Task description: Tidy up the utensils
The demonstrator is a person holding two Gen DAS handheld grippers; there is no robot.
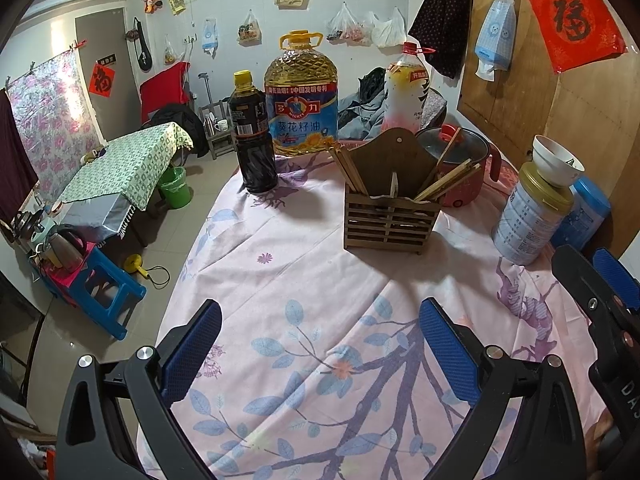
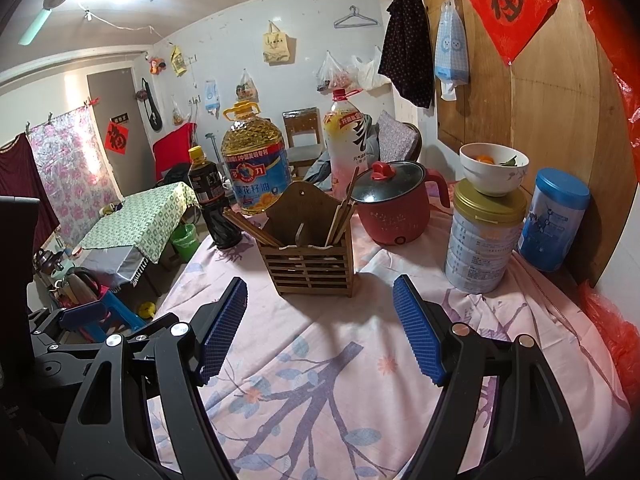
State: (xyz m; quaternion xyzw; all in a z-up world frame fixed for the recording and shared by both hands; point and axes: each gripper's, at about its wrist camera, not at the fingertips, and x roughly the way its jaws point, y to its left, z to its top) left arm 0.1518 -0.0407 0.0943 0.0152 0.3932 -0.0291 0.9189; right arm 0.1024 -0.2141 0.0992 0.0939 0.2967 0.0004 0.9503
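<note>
A slatted wooden utensil holder (image 1: 390,216) (image 2: 310,258) stands on the pink floral tablecloth (image 1: 304,280) (image 2: 312,360). Wooden chopsticks (image 1: 350,170) (image 2: 250,229) lean out of its left compartment, and more chopsticks (image 1: 448,182) (image 2: 344,210) lean out of its right one. My left gripper (image 1: 320,316) is open over the cloth in front of the holder, with nothing between its blue pads. My right gripper (image 2: 318,294) is also open and empty, just short of the holder's front. In the left wrist view the right gripper (image 1: 596,276) shows at the right edge.
Behind the holder stand a dark sauce bottle (image 1: 252,136) (image 2: 212,200), a large oil jug (image 1: 302,96) (image 2: 256,164), a drink bottle (image 1: 404,88) (image 2: 346,140) and a red electric pot (image 1: 460,156) (image 2: 394,204). At the right, a bowl (image 2: 494,168) sits on a tin (image 2: 482,240), next to a blue can (image 2: 554,220).
</note>
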